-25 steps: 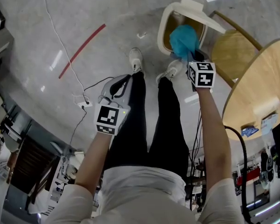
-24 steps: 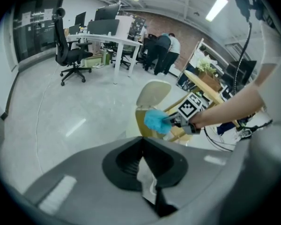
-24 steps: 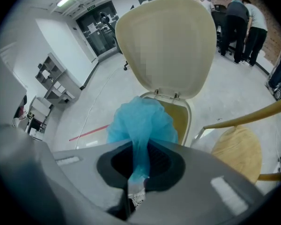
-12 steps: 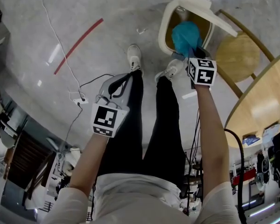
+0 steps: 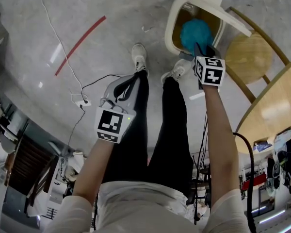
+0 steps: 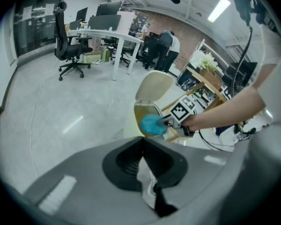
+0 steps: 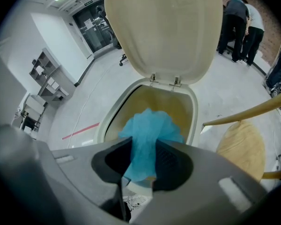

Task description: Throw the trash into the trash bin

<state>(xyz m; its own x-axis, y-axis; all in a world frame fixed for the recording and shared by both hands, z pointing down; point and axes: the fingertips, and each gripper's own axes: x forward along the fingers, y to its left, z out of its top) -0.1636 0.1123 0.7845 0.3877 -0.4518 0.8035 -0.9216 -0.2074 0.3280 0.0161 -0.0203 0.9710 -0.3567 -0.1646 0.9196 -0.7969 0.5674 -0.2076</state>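
Note:
A cream trash bin (image 5: 170, 29) stands on the floor with its lid (image 5: 218, 5) swung up. A crumpled blue wad of trash (image 5: 196, 33) hangs over the bin's opening. My right gripper (image 5: 204, 49) is just above the bin's near rim. Its jaws have just been opening, and the blue wad (image 7: 147, 135) still lies loosely between them in the right gripper view, above the bin (image 7: 195, 110). My left gripper (image 5: 129, 81) hangs over the person's left leg, jaws closed together with nothing in them. The left gripper view shows the bin (image 6: 136, 114) and wad (image 6: 152, 124) ahead.
A round wooden stool (image 5: 247, 52) stands right of the bin, beside a wooden table (image 5: 276, 110). The person's shoes (image 5: 140, 57) are just in front of the bin. Cables and a power strip (image 5: 82, 101) and a red tape line (image 5: 80, 42) lie at the left.
The right gripper has sunk toward the bin, and the blue wad now sits deeper over the opening, looser at the jaws. The left gripper dropped slightly.

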